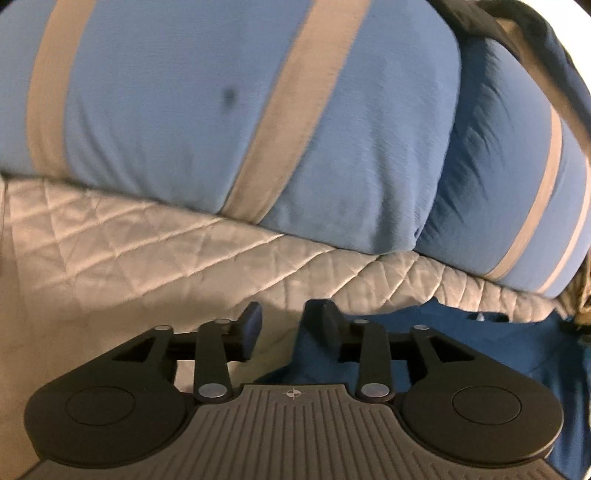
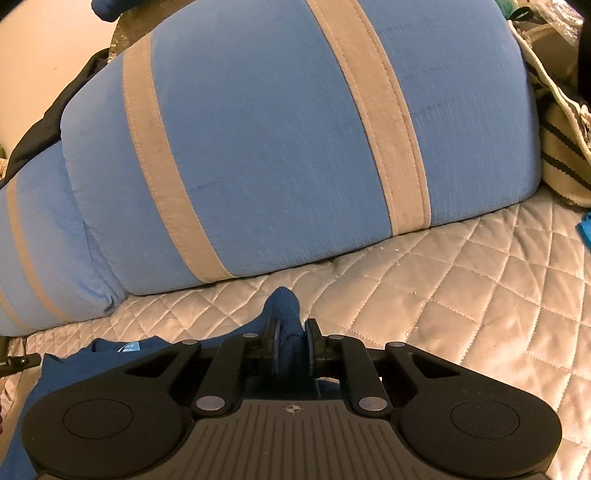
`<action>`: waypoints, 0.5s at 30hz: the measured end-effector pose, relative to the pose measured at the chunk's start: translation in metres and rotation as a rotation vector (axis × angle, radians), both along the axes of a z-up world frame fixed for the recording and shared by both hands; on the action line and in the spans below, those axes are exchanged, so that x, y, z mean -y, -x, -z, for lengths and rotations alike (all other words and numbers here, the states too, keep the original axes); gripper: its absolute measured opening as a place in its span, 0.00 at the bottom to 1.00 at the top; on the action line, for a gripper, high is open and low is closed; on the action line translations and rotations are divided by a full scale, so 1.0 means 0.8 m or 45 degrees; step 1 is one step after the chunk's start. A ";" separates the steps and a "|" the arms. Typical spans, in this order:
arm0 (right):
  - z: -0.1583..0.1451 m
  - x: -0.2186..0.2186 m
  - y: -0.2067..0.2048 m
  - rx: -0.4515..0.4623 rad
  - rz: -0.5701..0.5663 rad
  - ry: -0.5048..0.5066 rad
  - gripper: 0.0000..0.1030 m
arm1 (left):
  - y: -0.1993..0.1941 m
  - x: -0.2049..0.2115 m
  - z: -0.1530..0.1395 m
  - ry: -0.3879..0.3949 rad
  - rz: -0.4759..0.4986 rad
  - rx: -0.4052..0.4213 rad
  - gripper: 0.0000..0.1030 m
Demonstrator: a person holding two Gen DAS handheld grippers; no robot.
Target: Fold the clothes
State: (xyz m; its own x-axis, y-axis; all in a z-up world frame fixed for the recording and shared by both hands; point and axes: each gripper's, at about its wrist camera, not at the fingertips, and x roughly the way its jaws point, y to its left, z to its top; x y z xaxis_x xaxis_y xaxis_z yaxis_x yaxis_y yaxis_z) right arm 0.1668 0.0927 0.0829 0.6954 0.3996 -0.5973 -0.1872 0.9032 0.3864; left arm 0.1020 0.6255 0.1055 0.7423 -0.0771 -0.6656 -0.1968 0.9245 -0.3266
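A dark blue garment (image 1: 480, 354) lies flat on the quilted beige bedspread (image 1: 129, 229), spreading to the lower right in the left wrist view. My left gripper (image 1: 287, 325) is open just above the garment's left edge; its right finger sits over the cloth and nothing is pinched between the pads. In the right wrist view the same blue garment (image 2: 110, 350) spreads to the lower left, and a bunched fold of it (image 2: 284, 299) sticks up between the fingers. My right gripper (image 2: 290, 332) is shut on that fold.
Two big light-blue pillows with grey stripes (image 2: 277, 147) (image 1: 221, 110) lie close ahead of both grippers. A striped cream bag (image 2: 561, 158) stands at the right, and a small bright blue item (image 2: 585, 229) lies on the quilt (image 2: 461, 295). Dark cloth (image 1: 491, 18) lies behind the pillows.
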 end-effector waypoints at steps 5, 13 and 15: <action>0.002 0.004 0.001 -0.015 0.006 -0.015 0.15 | 0.000 -0.019 0.027 0.168 0.027 -0.079 0.50; 0.000 0.004 0.002 -0.013 -0.010 -0.019 0.15 | 0.027 -0.007 0.007 0.100 -0.003 -0.002 0.06; 0.000 0.002 0.002 -0.014 -0.019 -0.019 0.15 | 0.035 -0.010 0.000 0.082 -0.046 -0.001 0.05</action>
State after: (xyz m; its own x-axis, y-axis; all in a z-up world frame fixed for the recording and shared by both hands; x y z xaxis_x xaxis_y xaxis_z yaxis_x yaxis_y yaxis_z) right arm 0.1654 0.0913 0.0831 0.6826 0.4190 -0.5987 -0.1962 0.8943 0.4022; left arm 0.0736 0.6333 0.1054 0.7451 -0.0926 -0.6605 -0.2301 0.8939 -0.3848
